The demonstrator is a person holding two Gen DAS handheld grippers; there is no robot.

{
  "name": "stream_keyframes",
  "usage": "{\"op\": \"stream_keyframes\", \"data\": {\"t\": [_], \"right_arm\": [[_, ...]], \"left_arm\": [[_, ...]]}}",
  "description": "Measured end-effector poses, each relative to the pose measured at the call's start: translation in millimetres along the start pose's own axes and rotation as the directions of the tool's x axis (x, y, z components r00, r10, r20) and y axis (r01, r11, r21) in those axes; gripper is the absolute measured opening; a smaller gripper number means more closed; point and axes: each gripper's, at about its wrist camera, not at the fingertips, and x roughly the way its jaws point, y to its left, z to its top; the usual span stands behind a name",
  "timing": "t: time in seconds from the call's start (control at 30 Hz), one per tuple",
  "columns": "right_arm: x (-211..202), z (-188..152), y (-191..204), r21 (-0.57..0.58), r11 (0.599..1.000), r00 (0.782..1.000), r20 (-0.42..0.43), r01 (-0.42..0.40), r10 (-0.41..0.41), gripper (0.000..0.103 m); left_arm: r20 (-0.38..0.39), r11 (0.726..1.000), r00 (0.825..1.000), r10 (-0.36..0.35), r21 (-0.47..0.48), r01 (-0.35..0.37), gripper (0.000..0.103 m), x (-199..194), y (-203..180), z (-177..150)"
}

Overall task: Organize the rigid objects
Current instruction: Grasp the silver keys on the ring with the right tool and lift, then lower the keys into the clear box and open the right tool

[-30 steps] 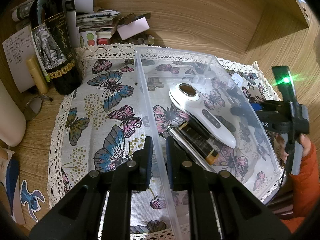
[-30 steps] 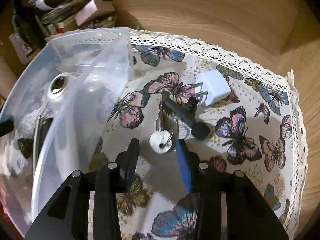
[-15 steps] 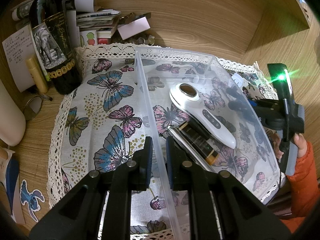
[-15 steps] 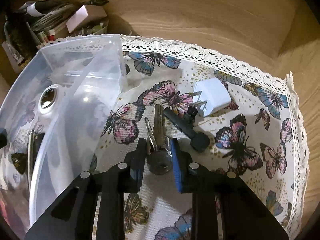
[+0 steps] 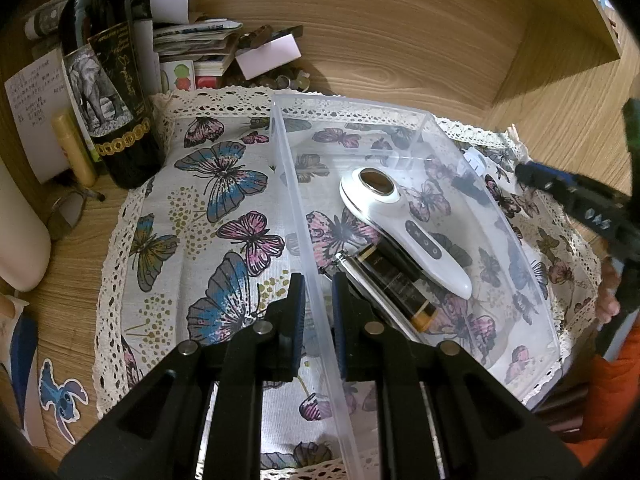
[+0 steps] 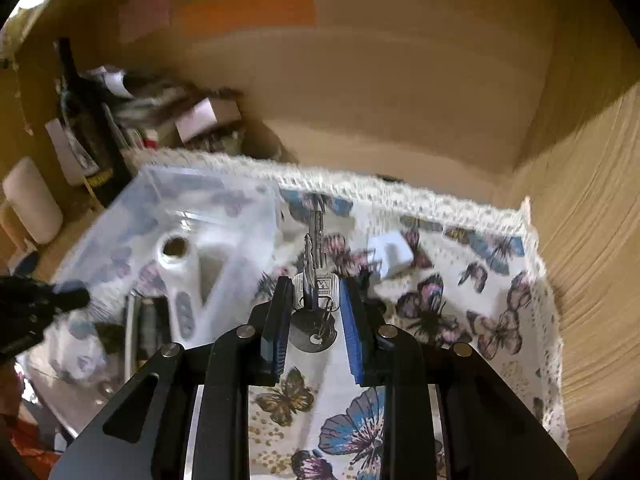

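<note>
My left gripper (image 5: 318, 292) is pressed together on the near left wall of the clear plastic bin (image 5: 536, 280), one finger outside it and one inside. The bin sits on the butterfly-print cloth (image 5: 216, 216) with lace edging. Just beyond my left fingers, inside the bin, lie a dark tube with a gold cap (image 5: 396, 284) and a slim metal pen-like stick (image 5: 348, 264) beside it, and across them a white handheld device (image 5: 400, 220) with a round dark head pointing far.

My right gripper (image 6: 314, 294) is pinching a bunch of keys (image 6: 316, 280) by their heads, lifted clear of the cloth, the blades pointing far and a dark round fob (image 6: 312, 334) hanging at the near end between the fingers. Beyond the keys, to the right of the bin, a white charger plug (image 6: 390, 254) lies on the cloth; that view is blurred.

Far left, off the cloth, a dark wine bottle (image 5: 108, 92) with an elephant label stands upright before a pile of papers and small boxes (image 5: 200, 48) against the wooden wall.
</note>
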Motion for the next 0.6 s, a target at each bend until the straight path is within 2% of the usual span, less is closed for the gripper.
{"op": "stream_keyframes", "data": {"t": [0.17,0.3,0.4,0.6], "right_arm": [[-11.6,14.7,16.8,-0.030,0.999,0.997,0.065,-0.033,0.035,0.022],[-16.9,15.8,32.2,-0.064,0.995,0.993,0.077,-0.079,0.084,0.022],[-16.0,14.1,47.2,-0.098,0.988,0.990,0.063,-0.119,0.125,0.022],[3.7,4.2,79.2,-0.159,0.970,0.982,-0.022,-0.186,0.185,0.022]], "left_arm": [[0.000,1.000,1.000,-0.001,0.001,0.001,0.012,-0.3,0.0,-0.1],[0.000,1.000,1.000,-0.003,-0.001,0.003,0.012,-0.3,1.5,0.2],[-0.001,1.000,1.000,-0.003,0.000,0.003,0.012,-0.1,1.4,0.5],[0.000,1.000,1.000,-0.004,0.001,0.004,0.012,-0.1,1.5,0.8]]}}
